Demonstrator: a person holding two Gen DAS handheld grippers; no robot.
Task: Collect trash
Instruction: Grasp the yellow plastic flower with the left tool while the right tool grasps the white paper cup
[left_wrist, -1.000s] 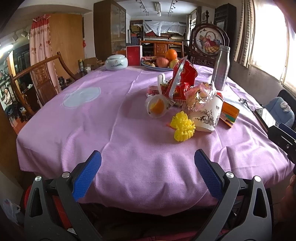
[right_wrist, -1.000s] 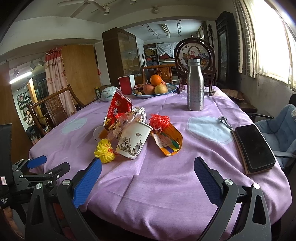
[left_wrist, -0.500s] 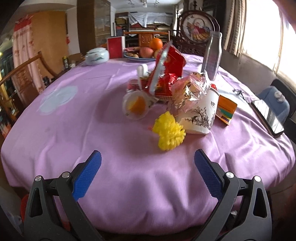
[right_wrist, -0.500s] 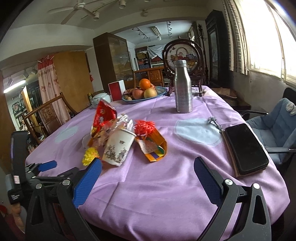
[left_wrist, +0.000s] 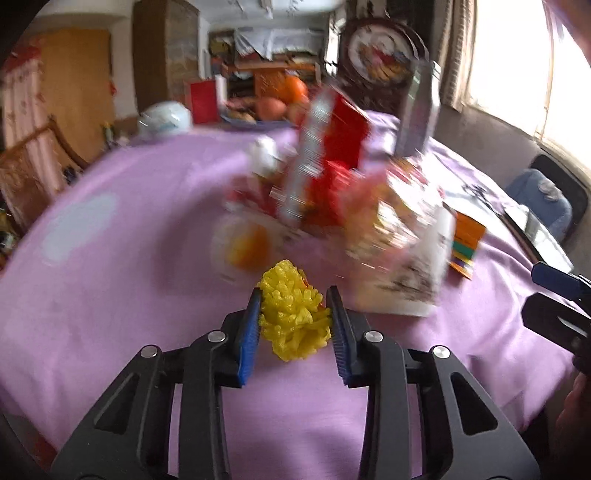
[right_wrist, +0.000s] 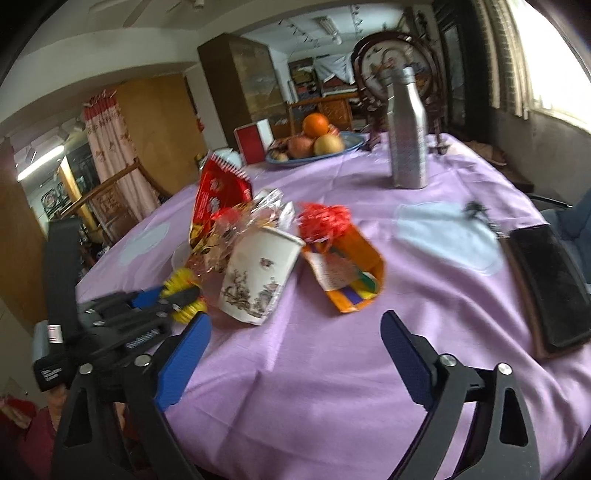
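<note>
A round surface (right_wrist: 332, 387) under a lilac cloth fills both views, and a heap of trash lies on its near half. Largest in the heap is a white paper cup (right_wrist: 258, 273) printed with dark landscape scenes, tipped on its side with crumpled clear wrappers (right_wrist: 240, 221) at its mouth. A red snack bag (right_wrist: 218, 192) stands up behind it. Just beside the cup lies an orange packet (right_wrist: 351, 273), with a red foam net (right_wrist: 325, 218) at its far end. Further back stand a silver bottle (right_wrist: 406, 129) and a blue plate of fruit (right_wrist: 317, 142); a dark phone (right_wrist: 546, 284) lies near the edge on the window side.

The left tongs (left_wrist: 293, 317) have just been closing and now stand narrow, with the yellow foam net (left_wrist: 293, 310) between their blue pads. The pads touch the net on both sides and it bulges above and below them, so they are clenched on it, at the front of the heap beside the paper cup. In the right wrist view the same tongs (right_wrist: 173, 299) reach in from the left with the yellow net (right_wrist: 184, 291) showing on either side of the dark finger.

The right tongs (right_wrist: 295, 354) have just been closing slightly, yet they stand wide apart over bare cloth in front of the cup, with nothing between the pads and nothing touched.
</note>
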